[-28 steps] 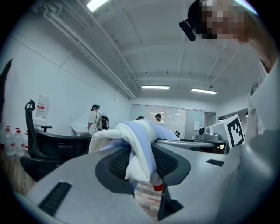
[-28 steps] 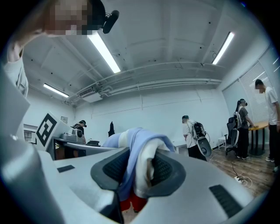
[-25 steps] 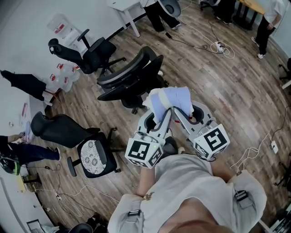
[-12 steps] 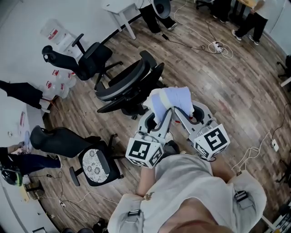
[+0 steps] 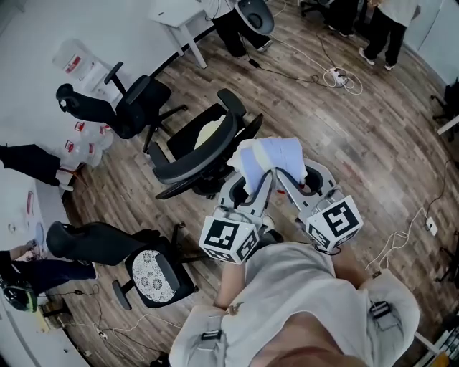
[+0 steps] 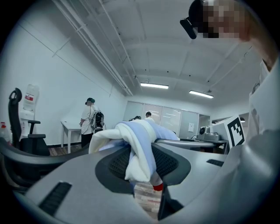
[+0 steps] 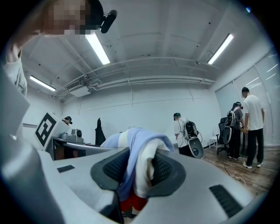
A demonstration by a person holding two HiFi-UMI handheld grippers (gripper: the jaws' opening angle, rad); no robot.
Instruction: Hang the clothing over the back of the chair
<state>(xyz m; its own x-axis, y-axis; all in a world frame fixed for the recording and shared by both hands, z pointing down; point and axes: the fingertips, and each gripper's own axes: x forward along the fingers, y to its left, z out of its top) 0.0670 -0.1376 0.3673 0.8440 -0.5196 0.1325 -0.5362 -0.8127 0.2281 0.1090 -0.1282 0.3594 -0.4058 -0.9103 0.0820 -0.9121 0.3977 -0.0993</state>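
Nearer now than a second earlier, the chair (image 5: 179, 159) lay just ahead; left gripper (image 5: 249, 188) and right gripper (image 5: 290, 179), jaws part-closed, each pinched the bunched clothing (image 5: 271, 156), carried aloft; draping over the back remained undone.

We see a wood-plank floor (image 5: 373, 136) bounded by white walls (image 5: 36, 29), with a white desk (image 5: 173, 11) at its far edge, a black office chair (image 5: 125, 107) near the wall, another with a patterned seat (image 5: 154, 276), and bright ceiling strip lights (image 7: 98, 48) overhead.
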